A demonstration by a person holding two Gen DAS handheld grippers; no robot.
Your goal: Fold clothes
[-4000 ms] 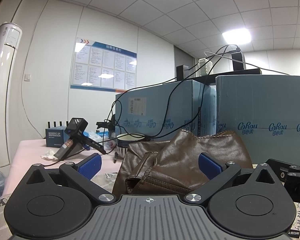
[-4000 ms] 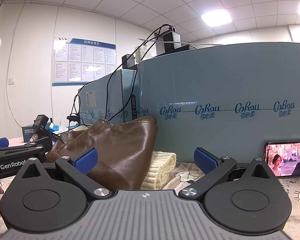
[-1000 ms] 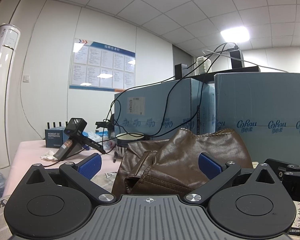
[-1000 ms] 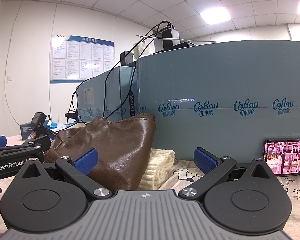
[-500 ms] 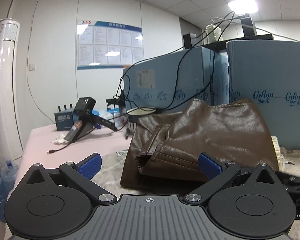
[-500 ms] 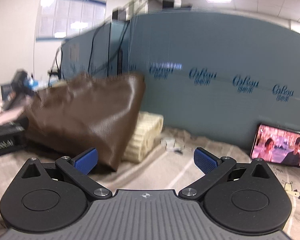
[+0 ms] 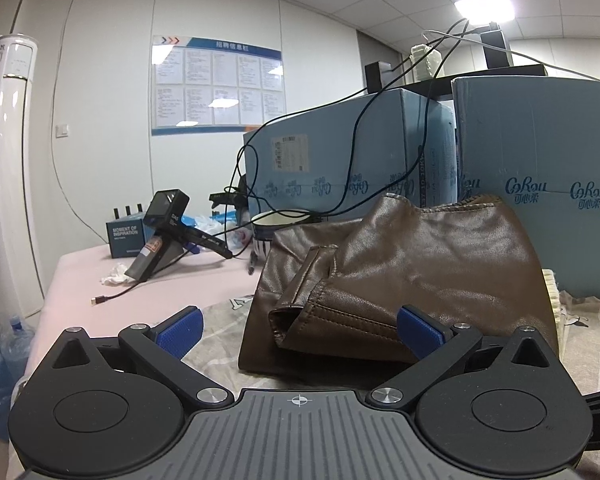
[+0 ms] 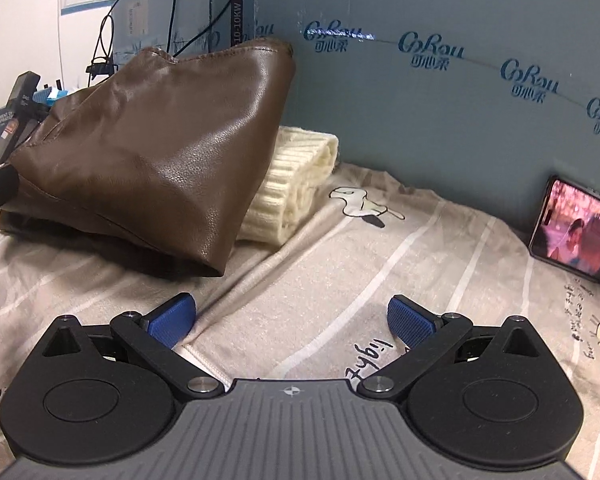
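While both claws gape, brown jacket (image 8: 148,140) lies ahead-left of right claw (image 8: 292,320).

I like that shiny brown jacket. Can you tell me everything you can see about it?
The brown jacket looks like smooth, shiny leather with stitched edges. It sits bunched in a rough heap on the printed cloth, peaking up against the blue box behind it. A stitched cuff faces the left claw. It rests partly over a cream knitted garment. Neither open claw touches it.
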